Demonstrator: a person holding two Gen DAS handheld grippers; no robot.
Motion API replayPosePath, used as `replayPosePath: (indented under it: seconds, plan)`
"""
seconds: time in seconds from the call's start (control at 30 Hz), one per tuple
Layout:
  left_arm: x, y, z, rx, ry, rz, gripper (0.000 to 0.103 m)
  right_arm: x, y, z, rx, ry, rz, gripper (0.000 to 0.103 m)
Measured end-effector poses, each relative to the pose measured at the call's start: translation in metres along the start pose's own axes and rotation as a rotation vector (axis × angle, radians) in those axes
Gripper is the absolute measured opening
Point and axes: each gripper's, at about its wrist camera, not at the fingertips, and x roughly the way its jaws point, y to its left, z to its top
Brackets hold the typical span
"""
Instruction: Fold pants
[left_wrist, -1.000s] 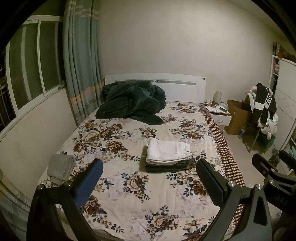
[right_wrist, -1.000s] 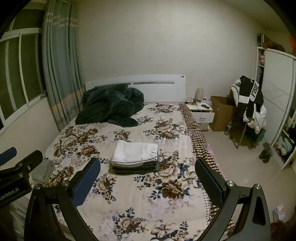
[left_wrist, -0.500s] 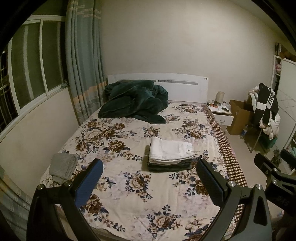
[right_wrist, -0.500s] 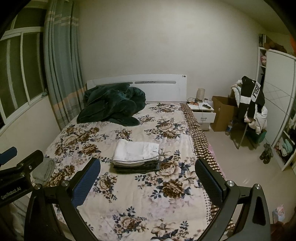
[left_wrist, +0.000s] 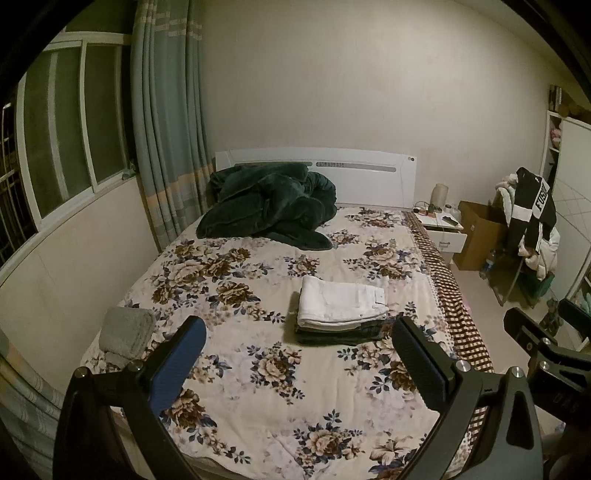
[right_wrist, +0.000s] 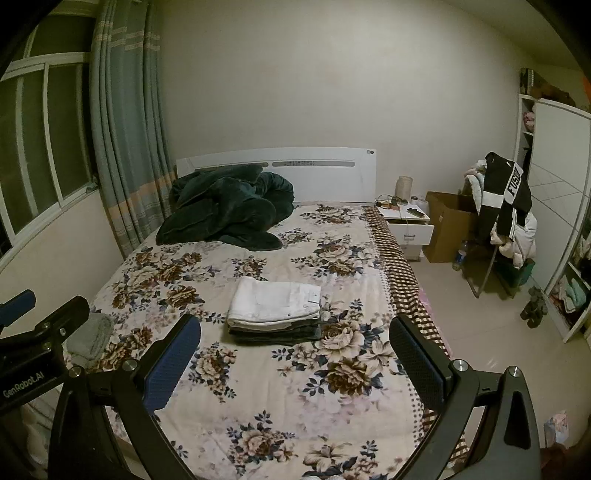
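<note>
A stack of folded pants lies in the middle of the floral bed (left_wrist: 258, 369), with white pants (left_wrist: 340, 302) on top and dark pants (left_wrist: 332, 334) under them. The stack also shows in the right wrist view (right_wrist: 273, 301). My left gripper (left_wrist: 299, 354) is open and empty, held above the foot of the bed, well short of the stack. My right gripper (right_wrist: 295, 350) is open and empty too, level with the left one. Each gripper's body shows at the edge of the other's view.
A dark green blanket (left_wrist: 269, 206) is heaped near the white headboard. A grey folded cloth (left_wrist: 125, 332) lies at the bed's left edge. A nightstand (right_wrist: 408, 225), a cardboard box (right_wrist: 448, 225) and a clothes-hung chair (right_wrist: 506, 218) stand to the right. Window and curtain are on the left.
Both grippers have drifted slightly, so the view has shifted a little. The stack of pants has not moved. Both grippers stay open.
</note>
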Motion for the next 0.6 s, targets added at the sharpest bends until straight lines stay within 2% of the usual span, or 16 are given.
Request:
replayPosePath:
  seconds: [0.6]
  plan:
    - [-0.001, -0.0011, -0.0011, -0.004, 0.007, 0.003, 0.103, 0.0057, -0.0051, 0.0008, -0.006, 0.005, 0.007, 0.103]
